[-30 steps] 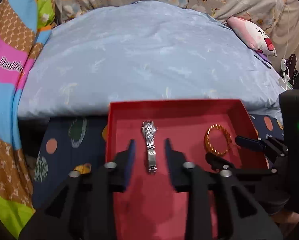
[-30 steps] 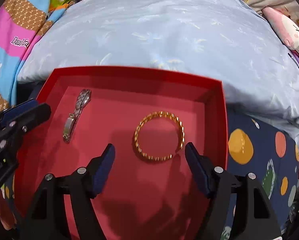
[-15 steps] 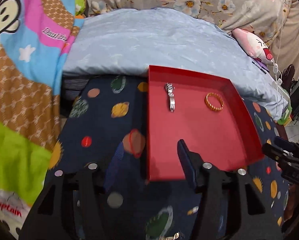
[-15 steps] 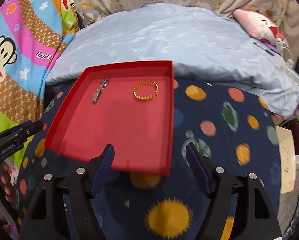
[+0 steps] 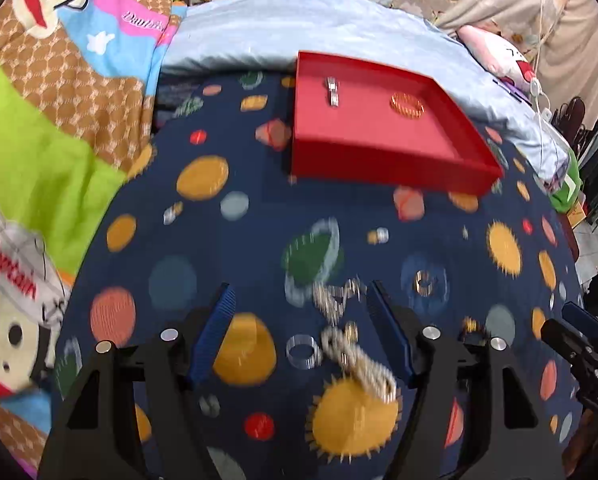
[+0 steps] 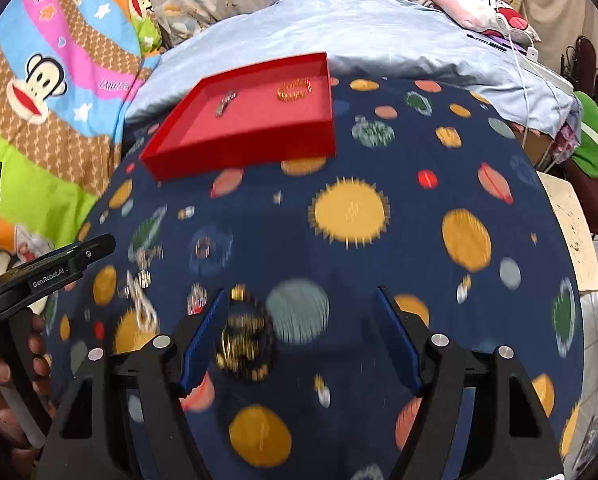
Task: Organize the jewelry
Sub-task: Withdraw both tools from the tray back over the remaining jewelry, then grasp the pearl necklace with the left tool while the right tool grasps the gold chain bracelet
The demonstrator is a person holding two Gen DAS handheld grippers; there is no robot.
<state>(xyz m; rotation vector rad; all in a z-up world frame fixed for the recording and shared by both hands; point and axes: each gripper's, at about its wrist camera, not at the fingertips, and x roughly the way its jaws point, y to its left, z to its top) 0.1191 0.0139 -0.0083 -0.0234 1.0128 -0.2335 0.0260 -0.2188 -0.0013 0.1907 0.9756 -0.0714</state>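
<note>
Two tools hover over the planet-print bedspread. The left tool is empty, its jaws opening above a blurred silver chain. The right tool gapes wide, empty, a dark beaded bracelet beside its left finger. Farther back, the red tray holds a silver watch and gold bangle.

Both fisheye views look steeply down and forward along their own jaws at a bed under a navy planet-print blanket, close above it. Each frames the red tray in the upper middle: right of centre in the left wrist view, left of centre in the right. Both share the tray, blanket and pale blue pillow.
</note>
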